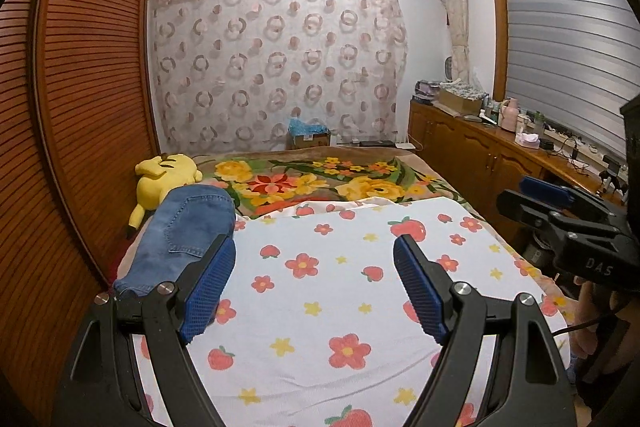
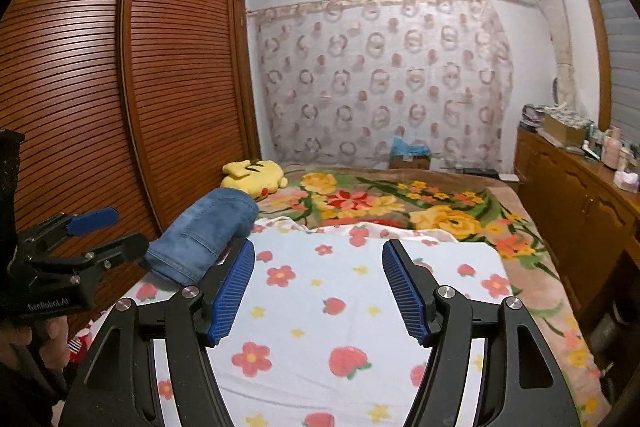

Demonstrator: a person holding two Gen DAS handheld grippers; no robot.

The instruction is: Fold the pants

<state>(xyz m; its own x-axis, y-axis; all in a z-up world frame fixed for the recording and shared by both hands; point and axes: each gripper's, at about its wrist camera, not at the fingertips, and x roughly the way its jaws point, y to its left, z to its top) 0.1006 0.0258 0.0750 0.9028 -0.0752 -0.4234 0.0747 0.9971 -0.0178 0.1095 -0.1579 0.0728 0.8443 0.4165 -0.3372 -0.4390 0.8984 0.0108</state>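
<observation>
The pants (image 1: 182, 237) are lying at the left edge of the bed (image 1: 532, 279), a compact blue denim bundle already doubled over on itself, with a back pocket facing up. In the left wrist view they are sitting in the lower left of the frame, running from the lower left up toward a rounded end beside the yellow plush toy (image 1: 164, 179); in the right wrist view they (image 2: 208, 233) are showing in the left middle of the frame, slanting the same way. Their long axis is therefore running roughly along the direction both grippers are pointing, angled a little to the left.

The left gripper (image 1: 314, 285) is hanging over the strawberry-and-flower sheet (image 1: 348, 291) with its fingers spread wide and nothing between them; its left finger (image 1: 208, 291) is overlapping the near edge of the denim in the picture, though whether it is touching the cloth cannot be told. The right gripper (image 2: 318, 291) is also empty, its fingers parting further over the bare sheet, with the pants lying to the left of its left finger (image 2: 234, 293).

Judging from this, the left hand is the nearer one: the bundle is lying just to its left, while the right hand is having to reach across the sheet to meet it. The folding itself looks close to finished.
</observation>
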